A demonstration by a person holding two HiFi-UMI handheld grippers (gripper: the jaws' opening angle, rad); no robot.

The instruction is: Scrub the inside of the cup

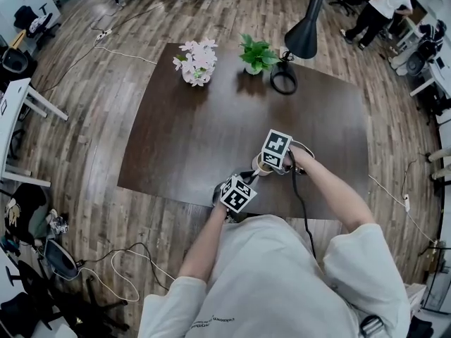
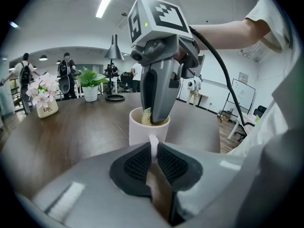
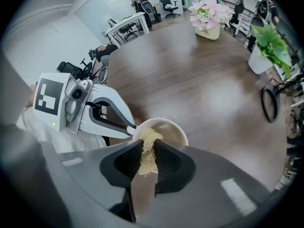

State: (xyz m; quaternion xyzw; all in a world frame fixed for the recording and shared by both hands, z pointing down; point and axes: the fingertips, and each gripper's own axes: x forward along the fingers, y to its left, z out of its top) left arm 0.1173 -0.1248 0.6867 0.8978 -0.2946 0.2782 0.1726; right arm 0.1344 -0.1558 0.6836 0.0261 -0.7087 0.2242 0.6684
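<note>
A white cup point(image 2: 148, 129) stands near the front edge of the dark wooden table point(image 1: 211, 129). My left gripper point(image 2: 153, 155) is shut on the cup's handle point(image 2: 153, 146) and holds it steady. From above, my right gripper point(image 3: 148, 152) is shut on a tan scrubbing sponge point(image 3: 149, 146), whose tip reaches down into the cup point(image 3: 168, 129). In the left gripper view the right gripper's jaws dip into the cup's mouth with the sponge point(image 2: 147, 117) beside them. In the head view both grippers point(image 1: 238, 192) point(image 1: 276, 151) meet over the cup point(image 1: 259, 166).
At the table's far side stand a vase of pink flowers point(image 1: 196, 63), a green potted plant point(image 1: 255, 55) and a black lamp with a ring base point(image 1: 284, 81). People stand at desks in the background point(image 1: 380, 5). Cables lie on the wooden floor point(image 1: 120, 266).
</note>
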